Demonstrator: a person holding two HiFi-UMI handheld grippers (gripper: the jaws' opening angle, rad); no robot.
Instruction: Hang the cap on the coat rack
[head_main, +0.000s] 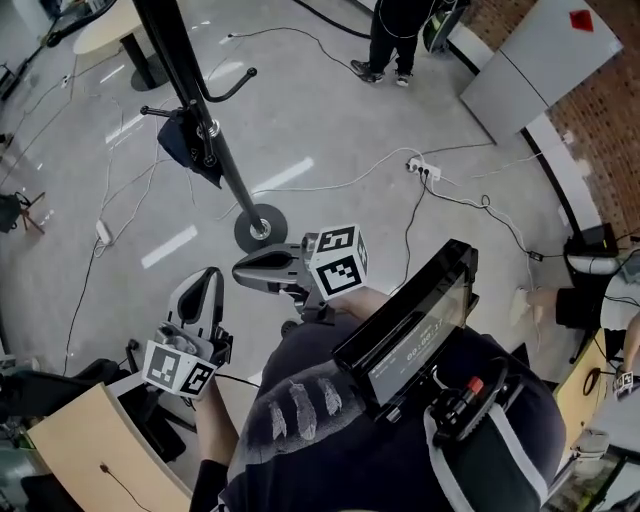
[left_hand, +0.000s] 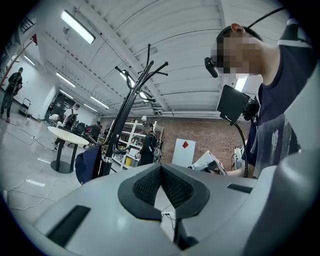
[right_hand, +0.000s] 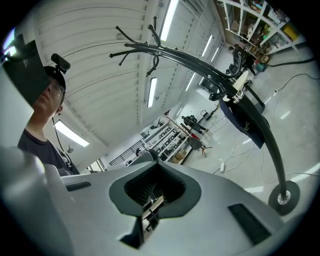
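Observation:
The black coat rack (head_main: 205, 120) stands on a round base (head_main: 260, 228) ahead of me. A dark navy cap (head_main: 190, 145) hangs from one of its low hooks, clear of both grippers. The left gripper view has the cap (left_hand: 89, 162) at left beside the pole; the right gripper view has the cap (right_hand: 245, 117) at right. My left gripper (head_main: 212, 272) is held near my body, shut and empty, its tips (left_hand: 160, 166) meeting. My right gripper (head_main: 240, 272) points left toward the rack's base, also shut with nothing in it, as its own view of the right gripper (right_hand: 156, 162) shows.
Cables and a power strip (head_main: 423, 168) lie across the grey floor. A round table (head_main: 115, 25) stands at the far left and a person (head_main: 395, 40) at the back. A white panel (head_main: 540, 55) leans by a brick wall. A wooden board (head_main: 90, 440) is at lower left.

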